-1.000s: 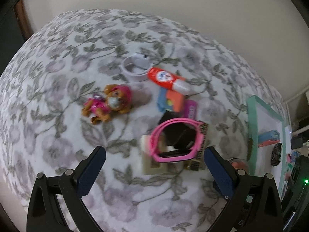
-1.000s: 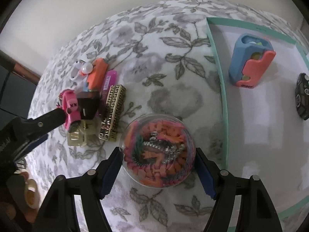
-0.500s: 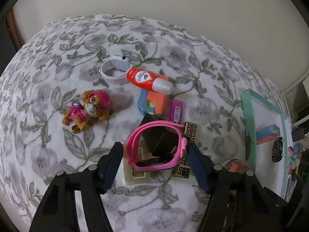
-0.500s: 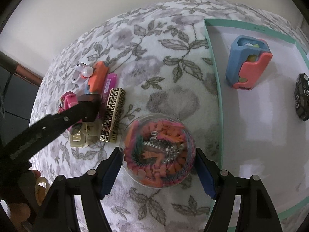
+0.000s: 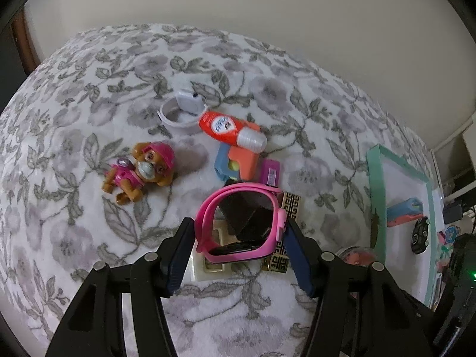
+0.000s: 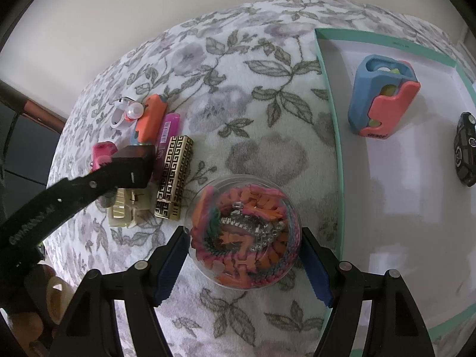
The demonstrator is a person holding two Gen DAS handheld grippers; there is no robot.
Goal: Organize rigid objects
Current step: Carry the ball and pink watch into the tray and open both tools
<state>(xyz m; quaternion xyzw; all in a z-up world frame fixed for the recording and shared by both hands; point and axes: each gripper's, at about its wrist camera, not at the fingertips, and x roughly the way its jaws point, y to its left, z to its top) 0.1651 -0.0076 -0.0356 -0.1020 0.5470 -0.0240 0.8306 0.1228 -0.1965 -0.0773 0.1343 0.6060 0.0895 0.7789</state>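
Care matters most at the left gripper (image 5: 238, 253), which has its blue pads (image 5: 178, 258) drawn in against the two sides of the pink watch (image 5: 241, 223). To my eye the step in hand is lifting that watch off the heap, and I would raise it straight up and slowly, since its band loops over a dark box (image 5: 247, 214) and sits on a cream clip (image 6: 125, 208) and a gold patterned case (image 6: 174, 178); a sideways pull could drag them along. The band looks springy, so a firm squeeze low on the watch face seems wiser than a pinch at the strap. Whether the pads truly bear on it or only touch I cannot tell for sure, but they look closed on it.

Further right, the right gripper (image 6: 245, 264) stands with its fingers either side of a clear round tub (image 6: 245, 235) full of coloured bits, the pads just at its rim; gripping or merely bracketing I cannot tell. The tub rests on the floral cloth (image 6: 253, 104), just beside the teal tray (image 6: 330, 104), which already holds a blue and coral holder (image 6: 383, 95) and a black toy car (image 6: 465, 148).
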